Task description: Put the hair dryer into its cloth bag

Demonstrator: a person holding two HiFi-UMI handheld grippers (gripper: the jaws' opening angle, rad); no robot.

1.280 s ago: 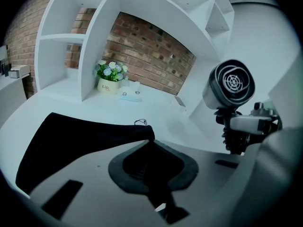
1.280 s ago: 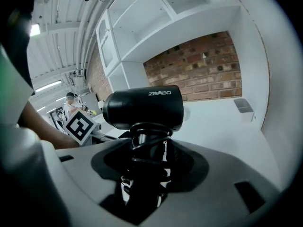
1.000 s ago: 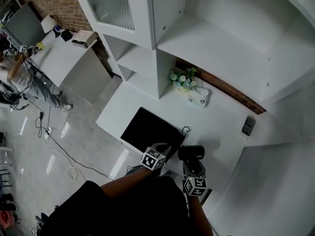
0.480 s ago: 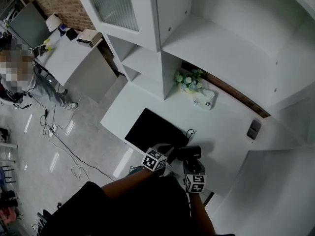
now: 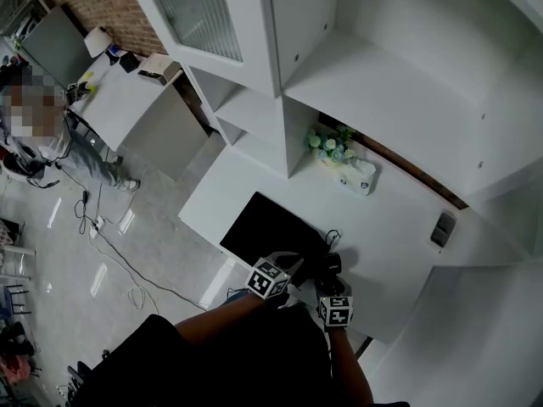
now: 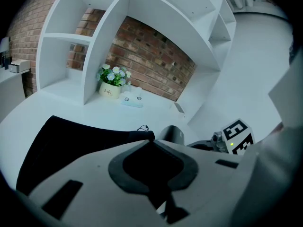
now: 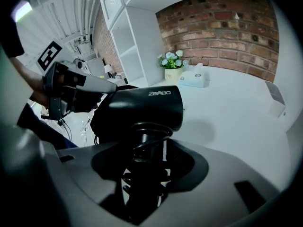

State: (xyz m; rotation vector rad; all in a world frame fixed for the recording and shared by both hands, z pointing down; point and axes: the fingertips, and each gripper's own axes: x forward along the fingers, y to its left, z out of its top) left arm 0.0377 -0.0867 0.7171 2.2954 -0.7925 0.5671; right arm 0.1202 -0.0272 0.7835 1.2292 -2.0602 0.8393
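The black cloth bag lies flat on the white desk. My left gripper is shut on the edge of the bag's mouth, at the bag's right end. My right gripper is shut on the handle of the black hair dryer, and the cord is coiled round that handle. The dryer's barrel hangs right beside the bag's mouth and the left gripper. In the left gripper view the dryer's barrel shows just behind the held bag edge.
A pot of flowers and a tissue box stand at the back of the desk under white shelves. A small grey device lies at the far right. A person stands on the floor far left. The desk's front edge is right by both grippers.
My right gripper has come down with the hair dryer, closer to the bag's mouth. The left gripper has stayed on the bag's edge.
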